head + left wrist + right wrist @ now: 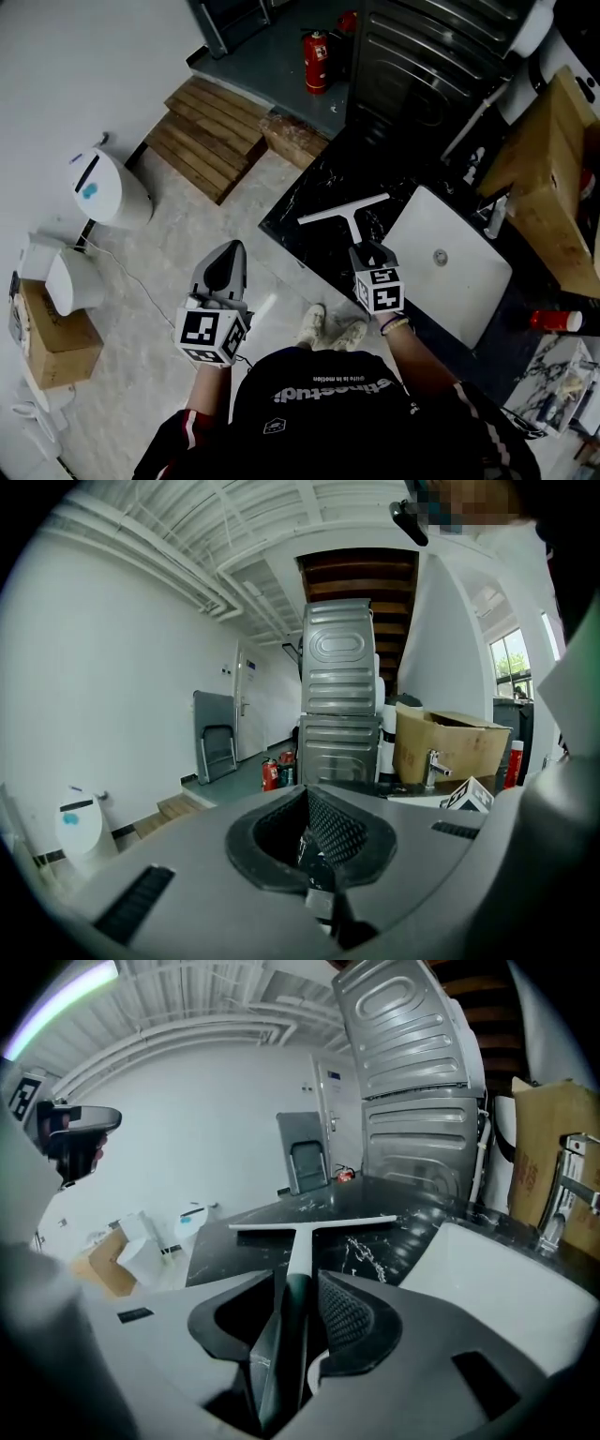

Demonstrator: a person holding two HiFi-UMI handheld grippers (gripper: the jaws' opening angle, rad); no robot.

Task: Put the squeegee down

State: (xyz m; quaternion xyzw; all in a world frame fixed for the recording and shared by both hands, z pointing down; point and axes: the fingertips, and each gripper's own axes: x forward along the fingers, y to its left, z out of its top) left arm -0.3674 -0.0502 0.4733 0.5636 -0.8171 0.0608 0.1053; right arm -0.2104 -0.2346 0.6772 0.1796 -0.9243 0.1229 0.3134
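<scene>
The squeegee (pixel 349 216) lies on the black marble counter (pixel 300 234), its white blade far from me and its handle pointing back at me. My right gripper (pixel 368 251) sits low over the counter with the handle (pixel 300 1251) between its jaws. The jaws stand apart, with a gap beside the handle, so the pads are not pressing on it. My left gripper (pixel 232 251) hangs over the floor to the left of the counter, shut and empty; in the left gripper view (pixel 306 794) its pads meet.
A white sink (pixel 450 267) with a faucet (pixel 495 217) lies right of the squeegee, with a cardboard box (pixel 553 178) beyond it. A wooden pallet (pixel 206 136), a fire extinguisher (pixel 317 61) and a white bin (pixel 108 187) stand on the floor. A red-capped bottle (pixel 558 321) lies at the right.
</scene>
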